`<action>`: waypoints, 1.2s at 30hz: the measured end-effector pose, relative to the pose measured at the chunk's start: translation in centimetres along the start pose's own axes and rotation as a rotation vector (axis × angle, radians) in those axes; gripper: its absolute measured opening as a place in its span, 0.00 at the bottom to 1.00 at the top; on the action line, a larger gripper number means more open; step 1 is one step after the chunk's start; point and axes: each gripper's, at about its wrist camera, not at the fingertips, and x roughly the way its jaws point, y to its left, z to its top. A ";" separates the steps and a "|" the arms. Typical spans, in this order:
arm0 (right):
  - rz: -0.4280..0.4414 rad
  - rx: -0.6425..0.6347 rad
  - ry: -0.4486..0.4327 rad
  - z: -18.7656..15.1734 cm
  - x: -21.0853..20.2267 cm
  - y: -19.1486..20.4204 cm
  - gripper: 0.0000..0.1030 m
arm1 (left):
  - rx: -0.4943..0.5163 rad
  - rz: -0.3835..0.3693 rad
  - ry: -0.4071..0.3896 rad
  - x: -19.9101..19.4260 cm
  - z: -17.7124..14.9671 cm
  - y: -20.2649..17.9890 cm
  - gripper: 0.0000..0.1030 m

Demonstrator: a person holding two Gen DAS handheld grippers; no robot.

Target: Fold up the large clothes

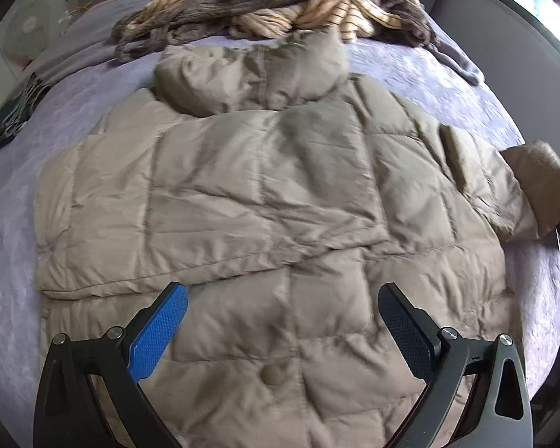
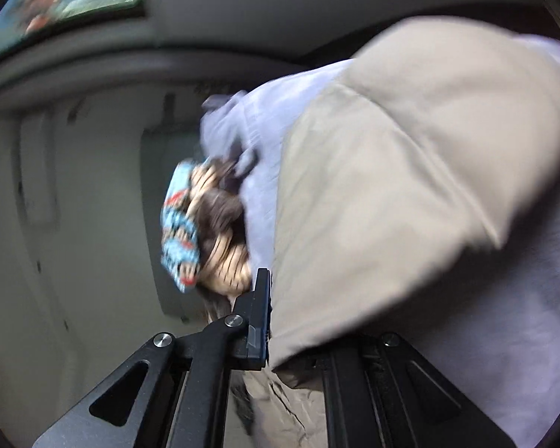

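Observation:
A beige quilted puffer jacket (image 1: 272, 194) lies flat on the lilac bedspread (image 1: 7, 254), hood away from me. Its left sleeve is folded across the body. My left gripper (image 1: 282, 298) is open and empty, hovering above the jacket's lower middle. My right gripper (image 2: 280, 298) is shut on the jacket's right sleeve (image 2: 410, 171) and holds it lifted off the bed; the cloth hides the right finger. The lifted cuff and part of the right gripper show at the right edge of the left wrist view (image 1: 541, 186).
A heap of other clothes (image 1: 265, 11), brown, striped and patterned, lies at the far side of the bed, also in the right wrist view (image 2: 205, 231). A white fan (image 1: 30, 30) stands left of the bed. A grey wall (image 2: 93, 186) lies beyond.

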 end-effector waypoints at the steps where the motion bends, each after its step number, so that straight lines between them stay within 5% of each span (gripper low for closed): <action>1: -0.009 -0.053 0.022 -0.9 0.9 1.7 0.07 | -0.009 0.002 -0.003 -0.1 0.1 0.7 0.99; 5: -0.052 -0.316 0.128 -6.1 5.0 8.8 0.07 | -0.034 0.021 -0.033 -0.6 0.4 3.1 0.99; 10: -0.159 -0.738 0.299 -17.4 11.7 16.0 0.07 | -0.061 0.053 -0.072 -1.4 0.6 6.6 0.99; 16: -0.329 -0.954 0.504 -29.9 19.3 14.1 0.07 | -0.136 0.078 -0.099 -2.0 0.7 11.5 0.99; 20: -0.459 -0.911 0.559 -32.6 22.1 9.5 0.10 | -0.141 0.097 -0.099 -1.5 0.3 13.5 0.99; 24: -0.474 -0.752 0.555 -31.6 22.2 6.7 0.18 | -0.144 0.086 -0.089 -0.4 0.1 14.1 0.99; 26: -0.456 -0.691 0.559 -31.1 21.6 6.9 0.50 | -0.146 0.063 -0.085 -0.1 0.1 14.0 0.99; 28: -0.419 -0.647 0.544 -30.5 20.2 7.6 0.66 | -0.148 0.040 -0.083 0.0 0.3 13.8 0.99; 36: -0.368 -0.378 0.369 -24.3 16.6 7.1 0.66 | -0.174 -0.025 -0.116 -0.1 2.1 14.2 0.99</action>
